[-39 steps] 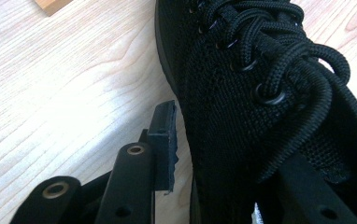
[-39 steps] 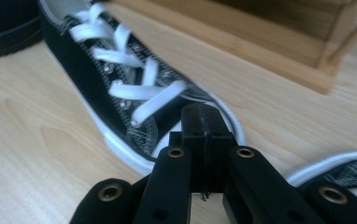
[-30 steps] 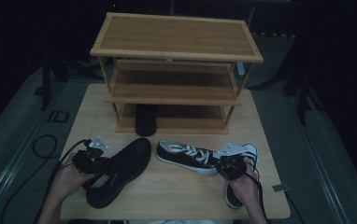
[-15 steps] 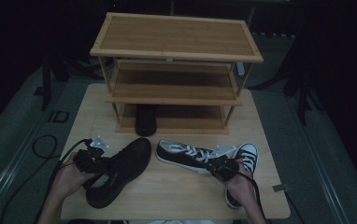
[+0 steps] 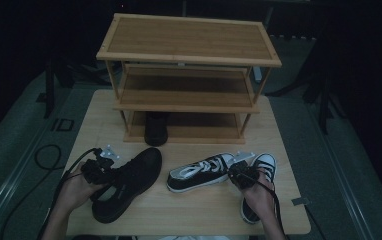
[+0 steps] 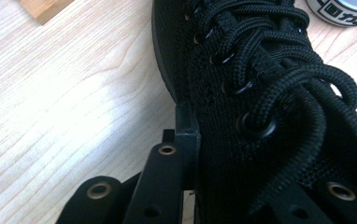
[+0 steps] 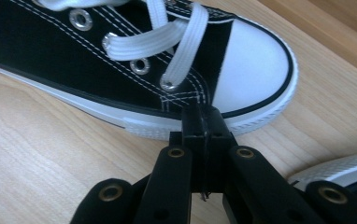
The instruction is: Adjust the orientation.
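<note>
Two shoes in hand range, left one just pinched

Two grippers, two shoes. My left gripper (image 5: 99, 167) has just been closing, and its jaws now pinch the side wall of the black mesh shoe (image 5: 129, 182) beside the lace eyelets; in the left gripper view one jaw lies flat against the knit, with the laces (image 6: 279, 88) bulging over the other. That shoe lies at the front left of the table (image 5: 194, 210), toe pointing toward the rack. Grip looks seated, so I judge a lift onto the shoe rack (image 5: 189, 60) comes next.

My right gripper (image 7: 203, 122) is pressed together with nothing between the jaws, tips just at the white sole edge of the canvas sneaker (image 7: 134, 60) near its toe cap (touching or a hair off, can't tell).

Around: a second canvas sneaker (image 5: 259, 180) under my right hand (image 5: 259, 197), and a dark shoe (image 5: 156, 129) already on the bottom shelf. That shoe takes the left end of the bottom shelf; the middle shelf looks free.
</note>
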